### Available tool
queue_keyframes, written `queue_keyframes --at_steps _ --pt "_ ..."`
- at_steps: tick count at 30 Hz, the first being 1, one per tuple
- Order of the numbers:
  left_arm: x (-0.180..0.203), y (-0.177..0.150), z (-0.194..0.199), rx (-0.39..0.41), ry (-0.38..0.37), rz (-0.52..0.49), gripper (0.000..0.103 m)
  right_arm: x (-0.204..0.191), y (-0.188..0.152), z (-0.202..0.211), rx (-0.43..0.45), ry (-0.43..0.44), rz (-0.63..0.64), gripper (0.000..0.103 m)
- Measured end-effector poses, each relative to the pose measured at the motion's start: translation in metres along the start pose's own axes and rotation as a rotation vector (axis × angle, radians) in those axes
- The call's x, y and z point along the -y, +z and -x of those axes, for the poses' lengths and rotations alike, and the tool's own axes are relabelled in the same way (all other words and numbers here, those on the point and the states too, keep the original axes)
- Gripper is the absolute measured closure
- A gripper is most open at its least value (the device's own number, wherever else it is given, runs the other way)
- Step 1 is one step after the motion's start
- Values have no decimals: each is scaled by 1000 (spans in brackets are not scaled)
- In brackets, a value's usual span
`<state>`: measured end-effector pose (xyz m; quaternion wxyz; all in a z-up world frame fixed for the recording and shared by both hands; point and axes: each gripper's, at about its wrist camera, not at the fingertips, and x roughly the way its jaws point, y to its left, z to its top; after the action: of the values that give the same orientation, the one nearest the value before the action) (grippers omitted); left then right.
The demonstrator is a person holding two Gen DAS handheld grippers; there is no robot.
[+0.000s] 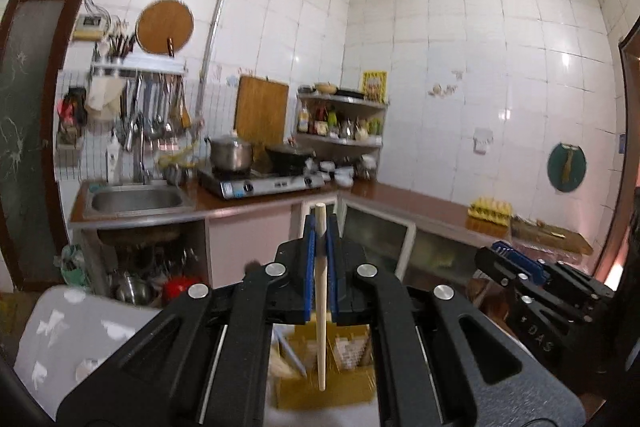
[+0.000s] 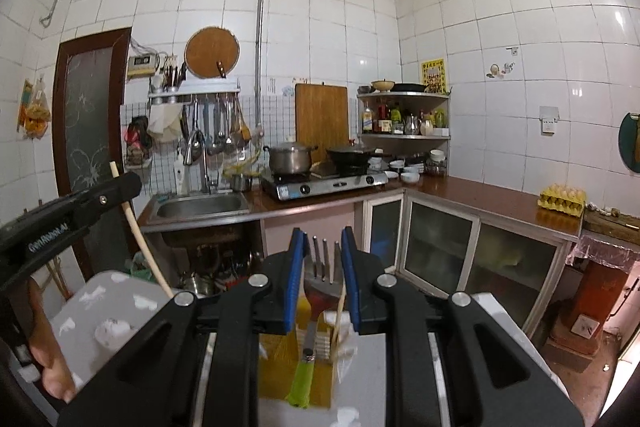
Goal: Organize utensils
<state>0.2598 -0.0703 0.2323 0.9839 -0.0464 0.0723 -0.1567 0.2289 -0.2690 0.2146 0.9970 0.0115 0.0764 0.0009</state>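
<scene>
Your left gripper (image 1: 321, 247) pinches a chopstick (image 1: 321, 307); your right gripper (image 2: 323, 259) clamps a fork (image 2: 320, 283), both lifted for sorting.

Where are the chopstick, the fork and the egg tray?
chopstick (image 1: 322, 287), left wrist view, on its mid shaft between the pads.
fork (image 2: 321, 283), right wrist view, on its metal neck below the tines.
egg tray (image 2: 562, 201), right wrist view, on its yellow front wall.
</scene>
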Motion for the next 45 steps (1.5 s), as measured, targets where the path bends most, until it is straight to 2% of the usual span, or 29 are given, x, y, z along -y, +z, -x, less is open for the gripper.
queue_keyframes --at_steps 2,5,11,17,23,26,27,28,29,31,32,33,34,36,39,40,45 --pt "3 3 -16 23 17 -18 99 0 9 -15 5 -7 9 83" --pt "2 -3 -42 15 22 -19 99 0 12 -38 2 -14 13 83" --pt "-6 -40 -94 -55 30 -14 99 1 -11 -88 -32 1 -16 84" --pt "-26 -84 -129 -134 64 -26 99 0 -52 -129 -123 -25 53 84" --pt "-45 -107 -133 -206 77 -6 99 6 -76 -146 -242 -34 62 85" --pt "-51 -103 -115 -202 82 0 97 8 -76 -139 -281 -50 72 82" --pt "-54 -99 -104 -202 82 4 94 8 -74 -134 -280 -55 71 70" --pt "-57 -97 -93 -202 83 11 82 10 -71 -123 -273 -62 62 55" --pt "-60 -94 -81 -200 85 20 72 13 -69 -114 -265 -65 55 50" --pt "-66 -89 -53 -167 104 30 34 16 -68 -91 -262 -71 41 49" --pt "-68 -87 -34 -144 118 27 26 17 -70 -80 -269 -68 32 47" --pt "-69 -86 -16 -127 124 22 13 18 -74 -64 -272 -61 23 44" --pt "-71 -85 0 -119 127 19 6 18 -77 -54 -269 -60 21 36" --pt "-72 -87 27 -110 120 16 5 17 -89 -24 -254 -63 14 24" --pt "-70 -102 72 -127 129 2 5 13 -107 9 -253 -52 -5 18" --pt "-70 -107 81 -132 134 -3 5 10 -116 22 -256 -50 -13 12" --pt "-65 -149 135 -132 193 11 5 -10 -162 75 -245 -42 -22 4"
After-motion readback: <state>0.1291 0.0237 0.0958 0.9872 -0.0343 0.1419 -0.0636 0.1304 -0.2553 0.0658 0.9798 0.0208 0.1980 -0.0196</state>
